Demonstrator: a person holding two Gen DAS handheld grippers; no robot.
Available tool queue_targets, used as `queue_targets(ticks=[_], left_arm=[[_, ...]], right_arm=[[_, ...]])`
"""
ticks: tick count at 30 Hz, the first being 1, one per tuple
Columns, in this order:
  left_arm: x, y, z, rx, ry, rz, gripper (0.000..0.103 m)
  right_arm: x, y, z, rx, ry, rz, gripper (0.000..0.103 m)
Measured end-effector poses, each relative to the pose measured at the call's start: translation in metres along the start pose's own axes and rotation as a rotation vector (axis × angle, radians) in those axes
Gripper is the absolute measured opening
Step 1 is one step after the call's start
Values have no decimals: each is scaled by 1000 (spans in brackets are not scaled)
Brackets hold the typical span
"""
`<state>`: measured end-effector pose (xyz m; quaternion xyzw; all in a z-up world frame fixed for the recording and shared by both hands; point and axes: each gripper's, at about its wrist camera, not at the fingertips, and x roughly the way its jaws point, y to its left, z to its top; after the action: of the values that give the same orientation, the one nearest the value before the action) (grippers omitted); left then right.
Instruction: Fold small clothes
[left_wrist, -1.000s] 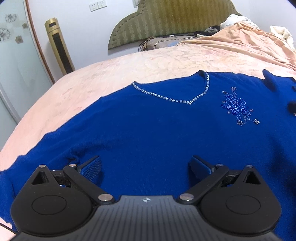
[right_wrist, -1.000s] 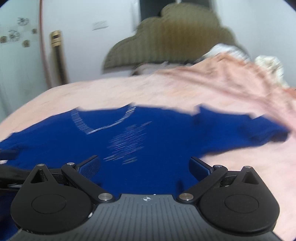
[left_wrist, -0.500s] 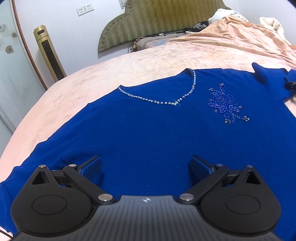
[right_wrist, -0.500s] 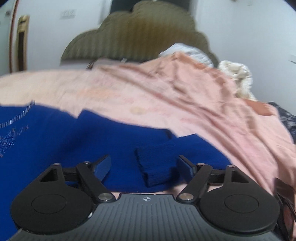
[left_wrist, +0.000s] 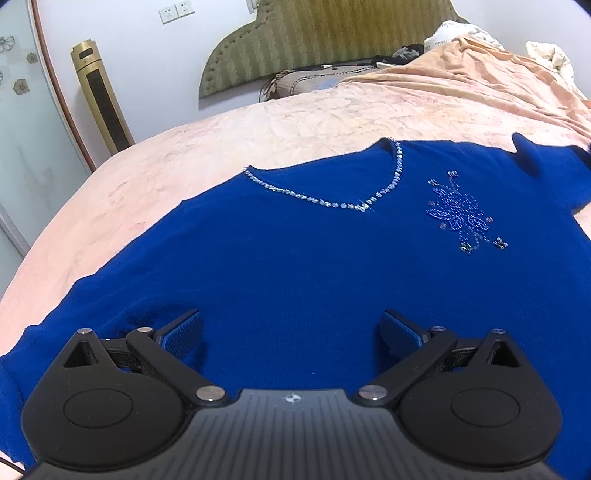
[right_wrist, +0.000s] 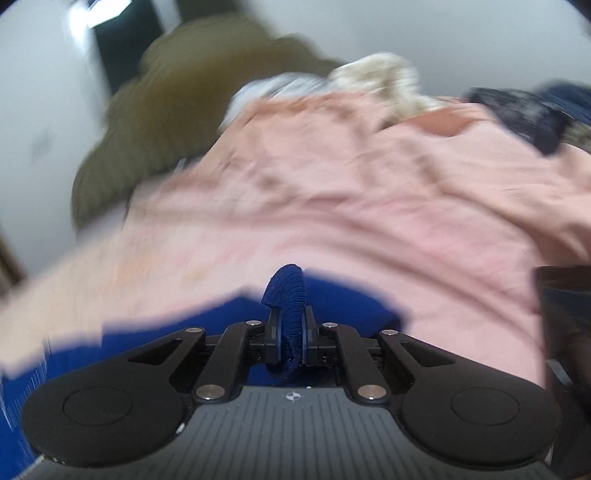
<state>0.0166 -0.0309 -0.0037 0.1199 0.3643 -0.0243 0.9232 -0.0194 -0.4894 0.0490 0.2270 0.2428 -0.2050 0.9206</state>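
A blue sweater (left_wrist: 295, 266) lies spread flat, front up, on the pink bedspread (left_wrist: 258, 125). The left gripper (left_wrist: 291, 332) hovers over its lower body with jaws spread wide, nothing between them. The right gripper (right_wrist: 291, 332) has just closed, its jaws pinching the ribbed sleeve cuff (right_wrist: 290, 295), which sticks up between the pads.

one blue sweater (left_wrist: 295, 266), two hand-held grippers
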Motion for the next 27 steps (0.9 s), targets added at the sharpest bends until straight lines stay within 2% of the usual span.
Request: queue_targets(ticks=[3, 5, 6, 8, 11, 15, 17, 22, 27], left_arm=[[0, 8, 1, -24, -2, 7, 103], [1, 12, 1, -42, 4, 10, 103], [2, 15, 0, -49, 8, 12, 103], [4, 17, 0, -58, 15, 13, 103], [5, 19, 0, -59, 14, 14, 103], [2, 23, 1, -53, 1, 18, 103], [-1, 26, 1, -51, -9, 28, 103], [-4, 39, 1, -75, -16, 41, 103], [-7, 54, -3, -89, -23, 72, 103]], right_arm=[[-25, -32, 36, 105, -103, -74, 11], [-40, -47, 58, 115, -156, -144, 11], [-47, -53, 66, 109, -180, -152, 11], [-59, -63, 80, 135, -200, -164, 11], [-67, -58, 83, 110, -191, -176, 11], [-70, -32, 65, 160, -121, -28, 11], [-68, -7, 53, 184, -73, 90, 11], [-52, 73, 22, 251, 83, 412, 12], [-30, 170, -21, 307, 236, 653, 12]])
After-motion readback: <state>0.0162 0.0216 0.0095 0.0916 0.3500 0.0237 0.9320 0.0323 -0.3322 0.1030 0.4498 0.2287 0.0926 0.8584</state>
